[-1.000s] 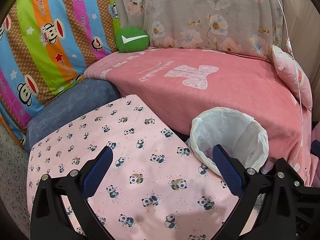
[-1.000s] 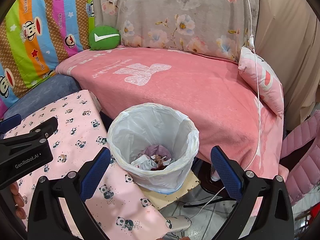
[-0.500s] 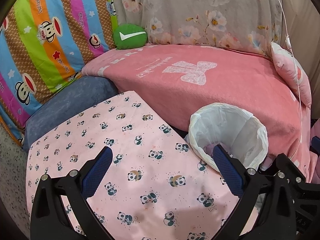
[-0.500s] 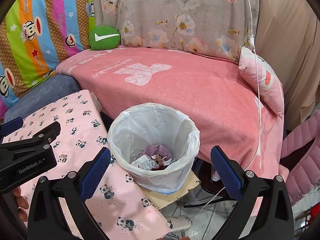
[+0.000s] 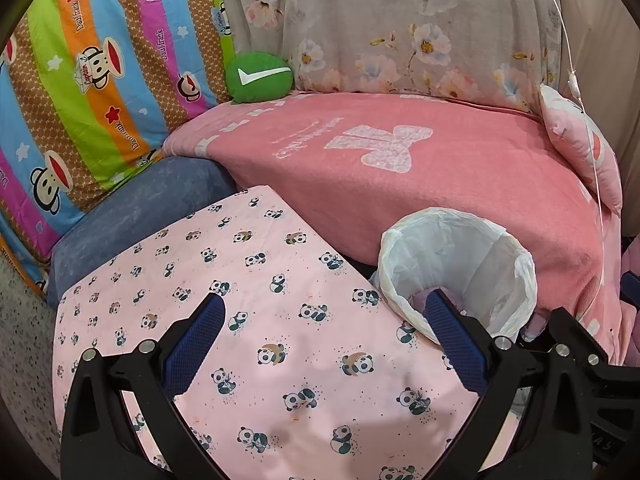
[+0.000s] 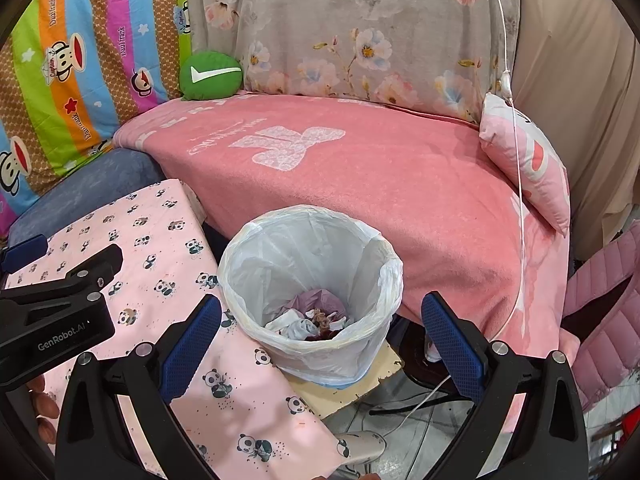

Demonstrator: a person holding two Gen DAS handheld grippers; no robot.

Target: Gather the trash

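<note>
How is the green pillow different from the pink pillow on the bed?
The green pillow is small and round with a white tick mark; the pink pillow is bigger, squarish and pale pink with a red patch. The green pillow sits at the back left corner of the pink blanket; the pink pillow leans at the right edge, with a white cord hanging across it. Both rest on the blanket.

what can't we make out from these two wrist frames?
- Bin, left wrist view: contents nearly all hidden by its near rim and the left gripper finger.
- Trash in the bin, right wrist view: crumpled pieces, items not identifiable.
- Floor under the right gripper: cables and a pale object cut off by the bottom edge.
- Panda cloth: whatever it covers is hidden.
- Person: only fingertips at the left edge.
</note>
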